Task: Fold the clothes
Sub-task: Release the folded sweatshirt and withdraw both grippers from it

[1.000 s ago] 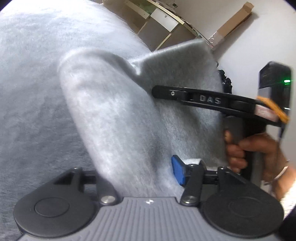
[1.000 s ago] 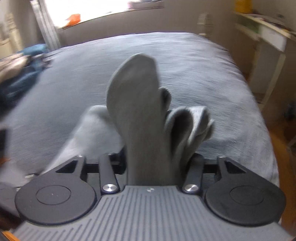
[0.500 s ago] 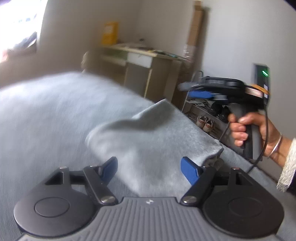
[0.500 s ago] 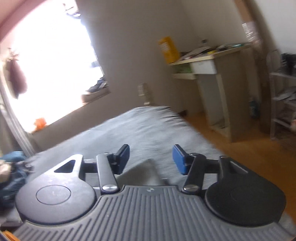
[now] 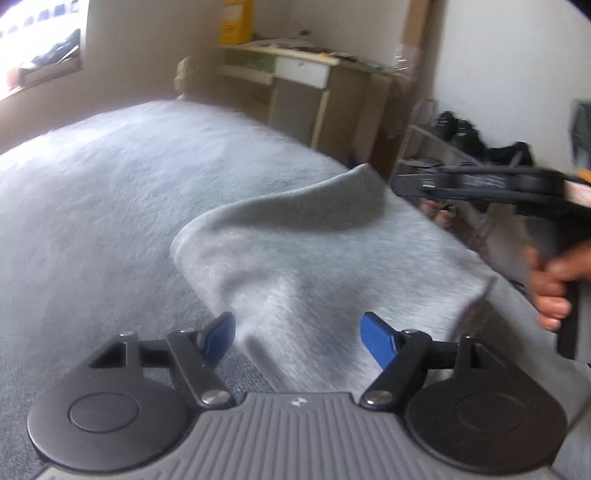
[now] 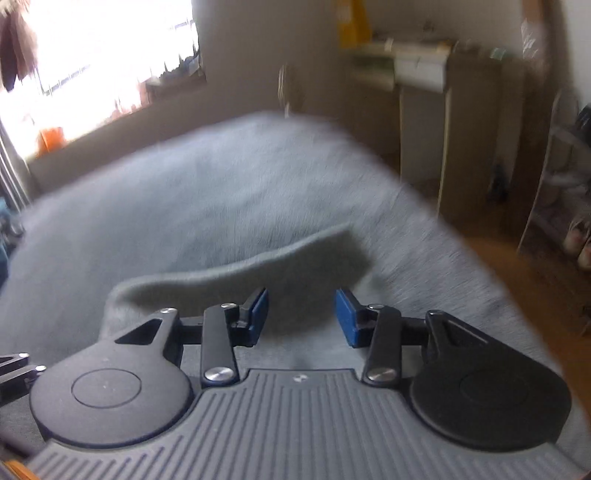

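Item: grey garment (image 5: 314, 251), soft knit, kind not determinable. It lies folded over on the grey-blue bed (image 5: 110, 192) near the bed's right edge, towards the corner nearest us; its upper flap stands slightly lifted along a curved fold line. In the left wrist view its long axis runs from just ahead of our left tongs (image 5: 299, 332) away towards the far right edge of the bed.

Left tongs: spread wide, blue pads clear of the cloth, nothing pinched. The garment begins directly in front of and beneath them, so we judge this hand the nearer one to the near end.

Right tongs (image 6: 301, 314): part-way apart and closing, pads not pressing on anything; the garment's raised fold lies just ahead of and below the gap. In the left wrist view these tongs (image 5: 402, 184) hover beside the garment's far right corner, carried by our right hand (image 5: 554, 288).

Surroundings: a pale desk (image 5: 303, 70) against the wall beyond the bed, a yellow box (image 5: 236, 18) on it, a shoe rack (image 5: 454, 147) at the right, a bright window (image 6: 92, 55).

Judgement: neither tongs holds cloth, and both views are motion-blurred. The next fold turns on the garment lying forward of both tongs, lengthwise between them.
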Demonstrator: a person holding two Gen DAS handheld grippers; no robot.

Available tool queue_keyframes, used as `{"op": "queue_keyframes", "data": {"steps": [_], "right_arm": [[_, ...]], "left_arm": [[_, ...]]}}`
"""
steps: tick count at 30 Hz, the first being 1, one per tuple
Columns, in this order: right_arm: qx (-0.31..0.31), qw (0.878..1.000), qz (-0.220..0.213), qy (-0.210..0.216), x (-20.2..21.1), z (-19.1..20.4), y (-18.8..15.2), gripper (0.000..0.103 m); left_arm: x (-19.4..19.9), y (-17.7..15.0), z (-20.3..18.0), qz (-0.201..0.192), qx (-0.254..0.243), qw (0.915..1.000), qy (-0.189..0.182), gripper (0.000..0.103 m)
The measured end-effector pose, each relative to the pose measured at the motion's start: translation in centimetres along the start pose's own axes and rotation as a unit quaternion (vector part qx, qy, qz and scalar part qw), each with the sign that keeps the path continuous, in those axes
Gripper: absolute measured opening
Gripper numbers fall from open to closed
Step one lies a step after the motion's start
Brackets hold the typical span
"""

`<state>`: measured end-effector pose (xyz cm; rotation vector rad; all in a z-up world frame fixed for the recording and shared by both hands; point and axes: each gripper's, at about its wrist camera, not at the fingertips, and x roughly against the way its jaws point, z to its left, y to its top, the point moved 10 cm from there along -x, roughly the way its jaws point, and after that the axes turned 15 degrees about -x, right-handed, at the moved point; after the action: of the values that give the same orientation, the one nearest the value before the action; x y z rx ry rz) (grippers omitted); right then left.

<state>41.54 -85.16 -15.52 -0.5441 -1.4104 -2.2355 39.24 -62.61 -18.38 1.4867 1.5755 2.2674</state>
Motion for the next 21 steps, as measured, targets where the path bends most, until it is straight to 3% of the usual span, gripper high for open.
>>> {"op": "queue_keyframes", "data": {"steps": [3, 6, 9, 12, 16, 21], "right_arm": [[0.007, 0.999, -0.004, 0.034, 5.2, -1.0, -2.0, 0.041], [0.040, 0.998, 0.009, 0.042, 7.3, -1.1, -5.5, 0.041], [0.091, 0.994, 0.050, -0.019, 4.6, -2.2, -9.9, 0.040], [0.086, 0.995, 0.031, -0.038, 4.8, -2.0, -10.1, 0.040], [0.071, 0.996, -0.003, -0.048, 9.9, -1.5, -9.6, 0.041], [-0.022, 0.999, 0.011, -0.027, 15.2, -1.2, -12.7, 0.041]], "left_arm": [[0.9, -0.2, -2.1, -0.017, -0.075, 0.9968, -0.022, 0.080], [0.9, -1.6, -4.8, -0.014, -0.170, 0.9851, -0.022, 0.082], [-0.6, -2.8, -6.8, -0.003, -0.233, 0.9724, 0.010, 0.084], [-0.7, -2.4, -7.2, -0.006, -0.234, 0.9717, 0.031, 0.085], [1.4, -1.8, -6.9, -0.009, -0.228, 0.9729, 0.035, 0.085], [7.5, -2.4, -4.8, 0.003, -0.174, 0.9845, 0.024, 0.086]]}}
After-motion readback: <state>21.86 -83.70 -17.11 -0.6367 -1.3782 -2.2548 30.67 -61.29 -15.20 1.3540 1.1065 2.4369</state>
